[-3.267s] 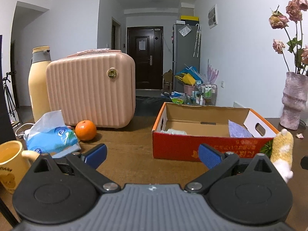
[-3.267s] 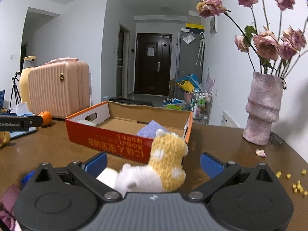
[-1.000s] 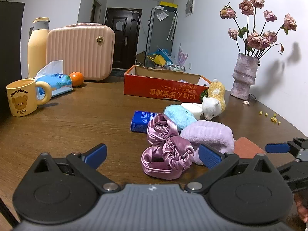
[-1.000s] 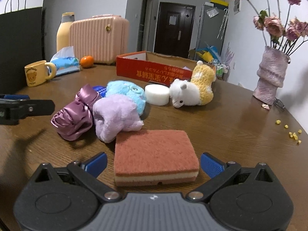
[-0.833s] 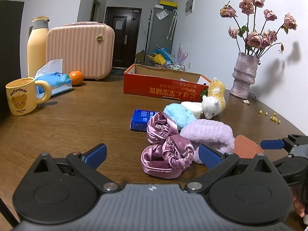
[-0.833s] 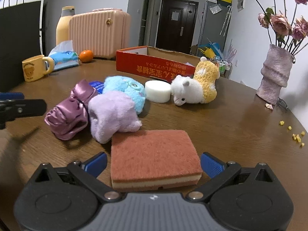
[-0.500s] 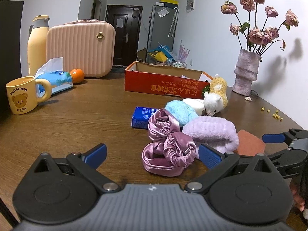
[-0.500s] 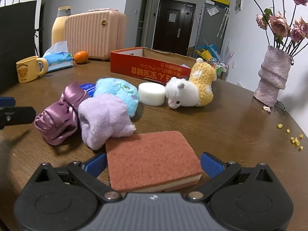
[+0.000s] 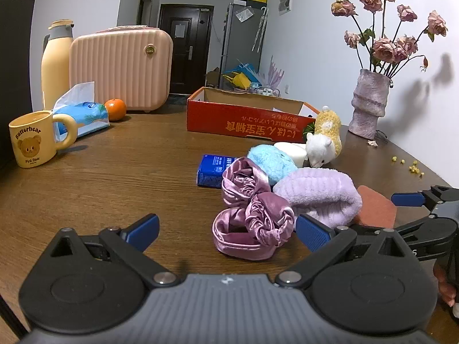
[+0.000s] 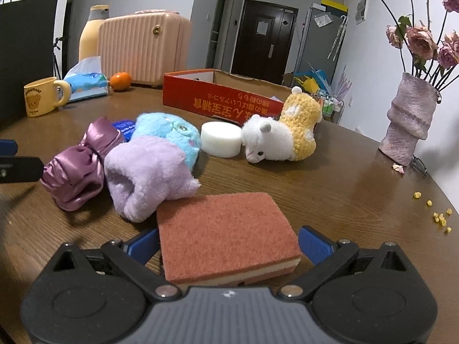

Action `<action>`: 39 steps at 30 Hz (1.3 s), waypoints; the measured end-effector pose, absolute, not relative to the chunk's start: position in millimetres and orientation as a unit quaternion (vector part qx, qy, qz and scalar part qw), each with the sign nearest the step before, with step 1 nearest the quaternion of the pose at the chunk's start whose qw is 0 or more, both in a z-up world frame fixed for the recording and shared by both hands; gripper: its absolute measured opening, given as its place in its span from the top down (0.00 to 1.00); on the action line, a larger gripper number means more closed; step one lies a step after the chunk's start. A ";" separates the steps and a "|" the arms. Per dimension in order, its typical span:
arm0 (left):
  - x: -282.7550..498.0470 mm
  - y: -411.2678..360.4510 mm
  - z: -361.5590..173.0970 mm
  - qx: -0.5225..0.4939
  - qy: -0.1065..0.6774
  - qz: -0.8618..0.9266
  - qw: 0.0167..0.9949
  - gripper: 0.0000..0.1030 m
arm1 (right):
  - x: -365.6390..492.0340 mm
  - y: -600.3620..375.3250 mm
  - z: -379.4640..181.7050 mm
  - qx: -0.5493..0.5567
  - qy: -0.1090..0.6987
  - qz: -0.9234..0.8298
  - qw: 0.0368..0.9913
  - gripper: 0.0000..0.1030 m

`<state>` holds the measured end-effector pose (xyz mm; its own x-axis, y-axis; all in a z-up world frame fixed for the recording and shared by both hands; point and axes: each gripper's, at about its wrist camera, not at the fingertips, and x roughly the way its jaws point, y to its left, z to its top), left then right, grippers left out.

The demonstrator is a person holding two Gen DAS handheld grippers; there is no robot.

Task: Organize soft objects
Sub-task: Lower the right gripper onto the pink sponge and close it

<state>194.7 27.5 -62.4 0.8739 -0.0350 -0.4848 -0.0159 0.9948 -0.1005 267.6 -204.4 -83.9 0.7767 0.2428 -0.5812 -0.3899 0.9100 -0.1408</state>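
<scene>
Now right gripper [image 10: 228, 243] closer, straddling sponge [image 10: 226, 235].

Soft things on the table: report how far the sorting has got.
Barely begun. The red box shows little inside from here. In hand: the right gripper has its jaws open around the sponge, not yet closed. The left gripper is open near the scrunchie. Still out: purple plush, blue plush, white puff, alpaca.
</scene>
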 end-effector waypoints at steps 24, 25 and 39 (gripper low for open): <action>200.9 23.3 -62.2 -0.039 0.266 0.008 0.963 0.00 | 284.0 -241.5 -57.6 -0.091 0.300 0.229 0.922 0.00; 201.5 22.3 -61.5 -0.036 0.267 0.007 0.963 0.00 | 286.2 -239.7 -56.7 -0.096 0.308 0.240 0.916 0.00; 210.9 15.0 -55.7 -0.005 0.269 0.019 0.963 0.00 | 317.9 -217.9 -83.3 -0.134 0.377 0.256 0.880 0.00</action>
<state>210.9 15.0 -55.7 0.8544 0.0340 -0.5185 -0.0399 0.9992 -0.0002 317.9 -217.9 -83.3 0.5844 0.3485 -0.7328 -0.5511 0.8333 -0.0432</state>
